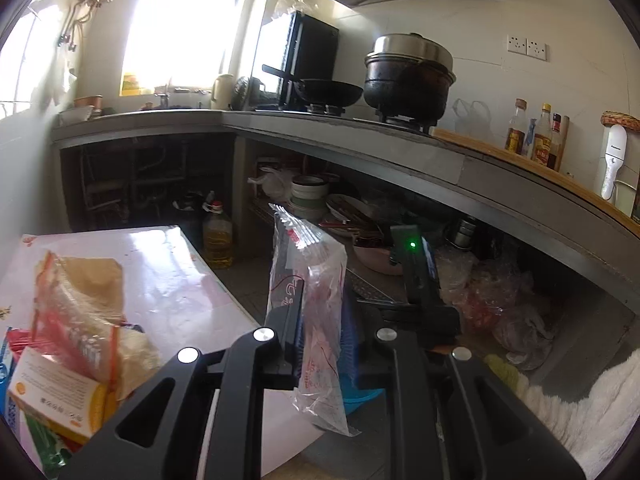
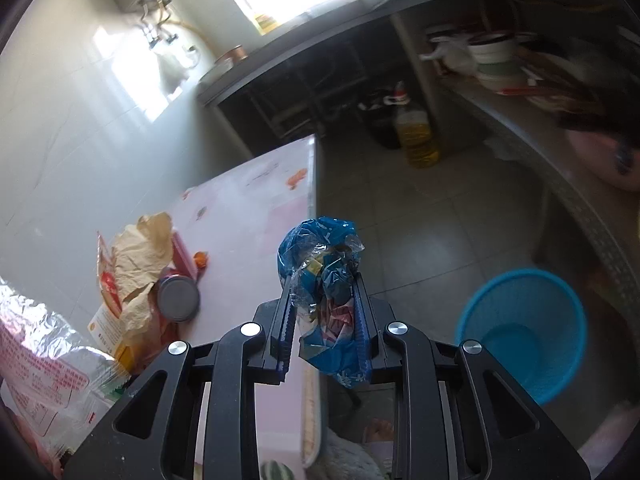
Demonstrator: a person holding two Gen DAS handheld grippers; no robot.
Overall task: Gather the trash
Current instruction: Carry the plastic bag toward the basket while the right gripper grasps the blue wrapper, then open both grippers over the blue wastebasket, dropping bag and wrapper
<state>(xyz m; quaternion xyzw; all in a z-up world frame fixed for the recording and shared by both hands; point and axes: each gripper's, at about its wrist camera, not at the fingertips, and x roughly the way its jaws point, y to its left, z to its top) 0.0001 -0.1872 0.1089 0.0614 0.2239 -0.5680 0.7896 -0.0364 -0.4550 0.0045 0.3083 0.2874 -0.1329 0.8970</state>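
Observation:
My left gripper [image 1: 320, 320] is shut on a clear plastic bag with red print [image 1: 316, 280], which hangs between the pads beyond the edge of the table [image 1: 180, 280]. My right gripper [image 2: 322, 284] is shut on a crumpled blue plastic wrapper [image 2: 320, 256], held over the floor just off the corner of the table [image 2: 256, 216]. The blue mesh bin [image 2: 560, 352] stands on the floor to the lower right of it and looks empty. In the left wrist view only a bit of the blue bin [image 1: 360, 398] shows behind the bag.
More trash lies on the table: crumpled brown paper [image 2: 140, 256], a round tin [image 2: 178, 298], an orange box [image 1: 52, 396] and a foil bag [image 2: 44, 344]. A bottle of oil [image 2: 416, 136] stands on the floor. The counter shelf [image 1: 400, 168] holds dishes and bags.

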